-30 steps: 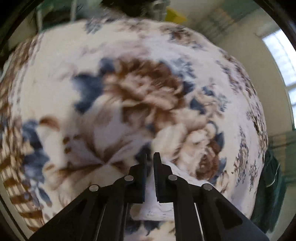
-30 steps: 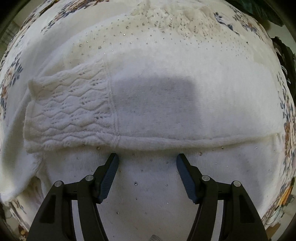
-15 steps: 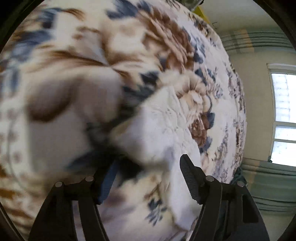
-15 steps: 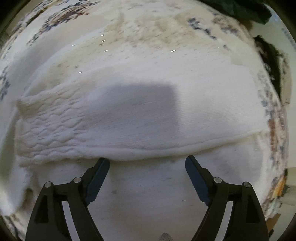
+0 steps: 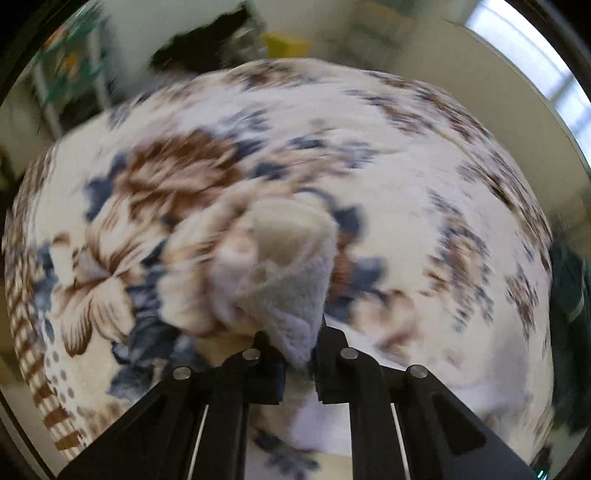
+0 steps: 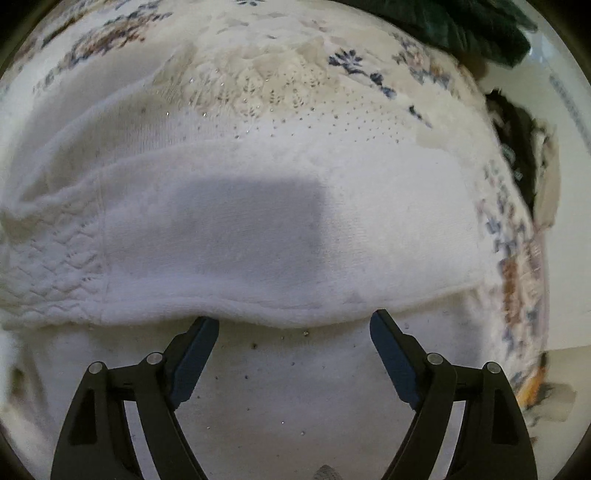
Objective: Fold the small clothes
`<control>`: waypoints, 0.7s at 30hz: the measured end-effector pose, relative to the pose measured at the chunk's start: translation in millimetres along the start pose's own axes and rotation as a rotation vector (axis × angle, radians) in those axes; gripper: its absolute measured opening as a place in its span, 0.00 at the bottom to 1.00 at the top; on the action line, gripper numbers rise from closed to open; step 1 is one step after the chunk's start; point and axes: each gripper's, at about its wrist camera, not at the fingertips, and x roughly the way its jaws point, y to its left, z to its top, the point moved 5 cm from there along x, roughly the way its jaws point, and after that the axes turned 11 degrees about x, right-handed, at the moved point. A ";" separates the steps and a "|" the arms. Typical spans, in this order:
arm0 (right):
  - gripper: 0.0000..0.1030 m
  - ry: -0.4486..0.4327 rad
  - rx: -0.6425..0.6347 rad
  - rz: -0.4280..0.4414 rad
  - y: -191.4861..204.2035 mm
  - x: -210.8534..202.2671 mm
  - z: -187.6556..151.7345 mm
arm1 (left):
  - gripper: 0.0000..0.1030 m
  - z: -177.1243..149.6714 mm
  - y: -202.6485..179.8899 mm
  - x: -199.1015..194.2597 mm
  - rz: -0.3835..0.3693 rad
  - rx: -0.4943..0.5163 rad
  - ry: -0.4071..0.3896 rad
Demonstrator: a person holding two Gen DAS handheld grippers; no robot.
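A white knitted sweater (image 6: 295,229) with a lace collar and small sparkles lies on a floral blanket (image 6: 110,40). One sleeve is folded across its body. My right gripper (image 6: 293,326) is open just above the sweater, its fingertips at the edge of the folded sleeve. In the left wrist view my left gripper (image 5: 299,350) is shut on a bunched piece of white sweater fabric (image 5: 284,280), lifted above the blanket (image 5: 166,184). The view is blurred.
The brown and blue floral blanket covers the bed. Dark green cloth (image 6: 461,26) lies at the far edge, and also shows in the left wrist view (image 5: 569,302). Dark clothes (image 6: 517,147) lie off the right side. A yellow box (image 5: 282,44) and shelves stand behind.
My left gripper opened, then shut on a fold of the sweater and raised it. My right gripper opened wider and stayed over the folded sleeve.
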 end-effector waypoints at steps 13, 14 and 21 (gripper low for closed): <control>0.83 0.206 0.187 0.515 -88.6 6.5 51.2 | 0.08 -90.7 -308.9 -62.6 -0.317 0.418 0.088; 0.83 0.192 0.171 0.525 -98.1 4.3 58.2 | 0.08 -102.5 -332.0 -63.0 -0.340 0.435 0.102; 0.83 0.166 0.155 0.532 -171.6 6.7 95.6 | 0.08 -173.8 -465.5 -66.1 -0.455 0.548 0.168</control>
